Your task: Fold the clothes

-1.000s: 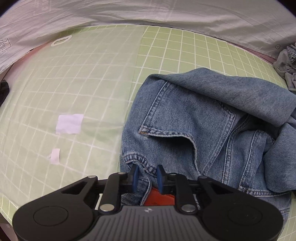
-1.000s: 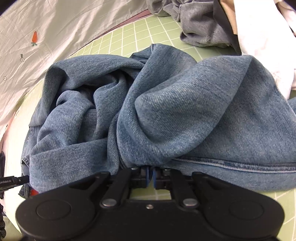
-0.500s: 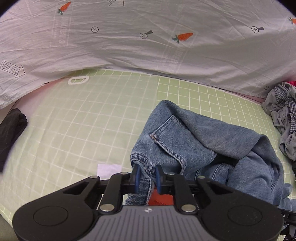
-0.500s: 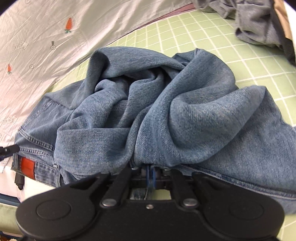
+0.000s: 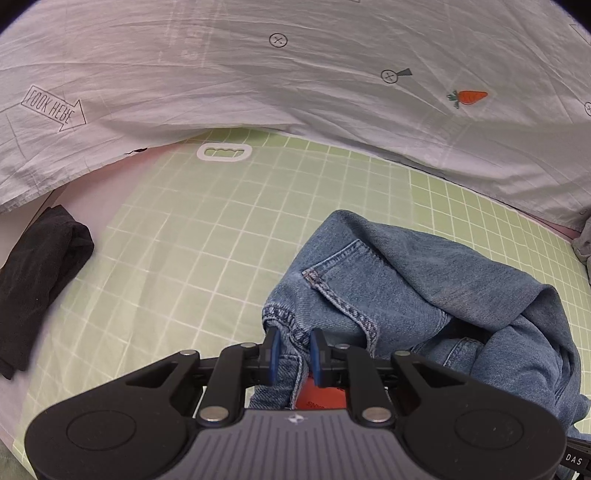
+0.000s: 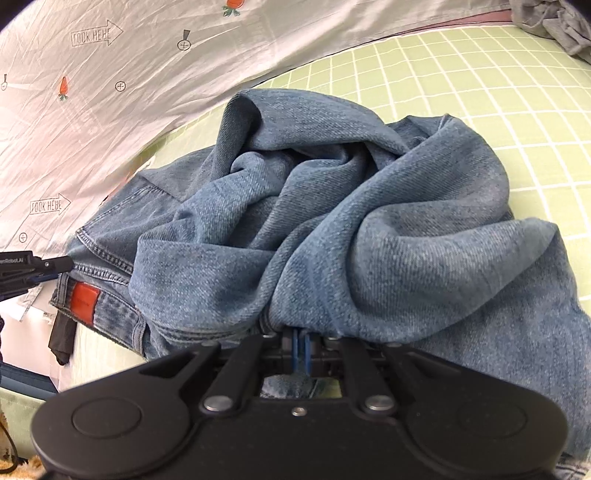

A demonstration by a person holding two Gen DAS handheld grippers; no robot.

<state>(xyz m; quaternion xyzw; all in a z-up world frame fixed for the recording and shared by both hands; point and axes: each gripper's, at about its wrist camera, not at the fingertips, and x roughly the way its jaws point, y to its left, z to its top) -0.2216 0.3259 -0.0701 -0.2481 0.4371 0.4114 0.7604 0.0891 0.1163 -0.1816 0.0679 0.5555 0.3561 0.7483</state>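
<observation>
A pair of blue jeans [image 5: 399,280] lies bunched on the green grid mat [image 5: 229,236]. My left gripper [image 5: 294,345] is shut on the waistband near the red label [image 5: 321,395], with denim between its blue pads. In the right wrist view the jeans [image 6: 369,221] are heaped in thick folds. My right gripper [image 6: 300,341] is shut on a fold of denim at the near edge of the heap; its fingertips are buried under cloth. The red label [image 6: 84,300] and the left gripper's tip [image 6: 33,267] show at the left.
A white sheet with carrot prints [image 5: 295,74] hangs behind the mat. A folded black garment [image 5: 37,280] lies at the left. A white handle cutout [image 5: 224,152] is at the mat's far edge. Grey clothes [image 6: 546,18] are piled at the far right.
Both grippers have lifted and tilted up with the jeans, so the back sheet fills more of each view. The jeans have bunched tighter. The black garment has come into view at the left.
</observation>
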